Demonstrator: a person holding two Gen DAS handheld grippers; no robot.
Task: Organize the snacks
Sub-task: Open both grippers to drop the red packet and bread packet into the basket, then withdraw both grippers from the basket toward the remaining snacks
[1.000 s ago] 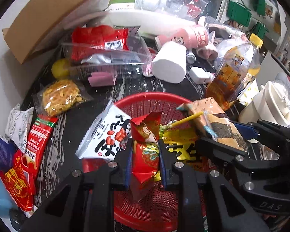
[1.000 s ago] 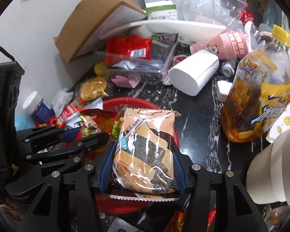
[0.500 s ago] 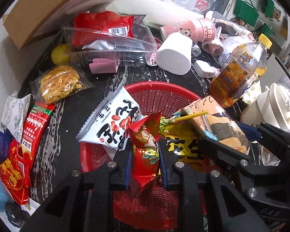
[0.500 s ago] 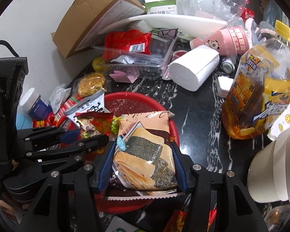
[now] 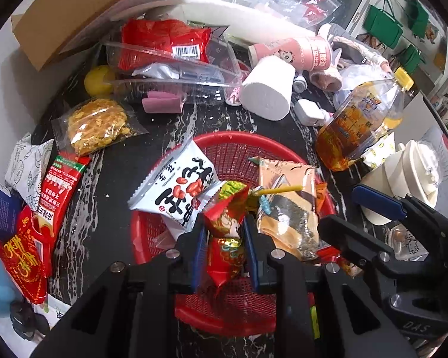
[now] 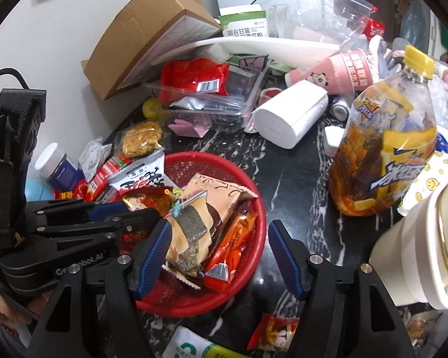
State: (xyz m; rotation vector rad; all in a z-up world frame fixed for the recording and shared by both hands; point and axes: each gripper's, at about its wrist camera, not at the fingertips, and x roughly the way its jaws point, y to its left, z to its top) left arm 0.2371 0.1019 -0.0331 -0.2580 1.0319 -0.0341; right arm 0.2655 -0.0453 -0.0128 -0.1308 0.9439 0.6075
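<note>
Left wrist view: the left gripper (image 5: 224, 247) is clenched on a red snack packet (image 5: 225, 235), which stands nearly upright between the blue pads, its long axis running up the frame above a red basket (image 5: 239, 146). In the basket lie a white peanut packet (image 5: 179, 191), tilted over the left rim, and a seaweed cracker packet (image 5: 289, 208), its long axis running from the far rim toward the camera. The right gripper (image 5: 364, 211) reaches in from the right. The dark marbled tabletop (image 5: 110, 179) is crowded: a cardboard box (image 5: 74, 9), a clear plastic tray (image 5: 176, 71), a paper roll (image 5: 268, 89) and a drink bottle (image 5: 361, 122).

Right wrist view: the right gripper's (image 6: 218, 250) jaws are opening, the right pad clear of the cracker packet (image 6: 197, 220), which leans in the basket (image 6: 254, 185) just beside the left pad, long axis slanting up and right. An orange packet (image 6: 233, 238) lies beside it. A stack of cream cups (image 6: 418, 256) stands at right.
</note>
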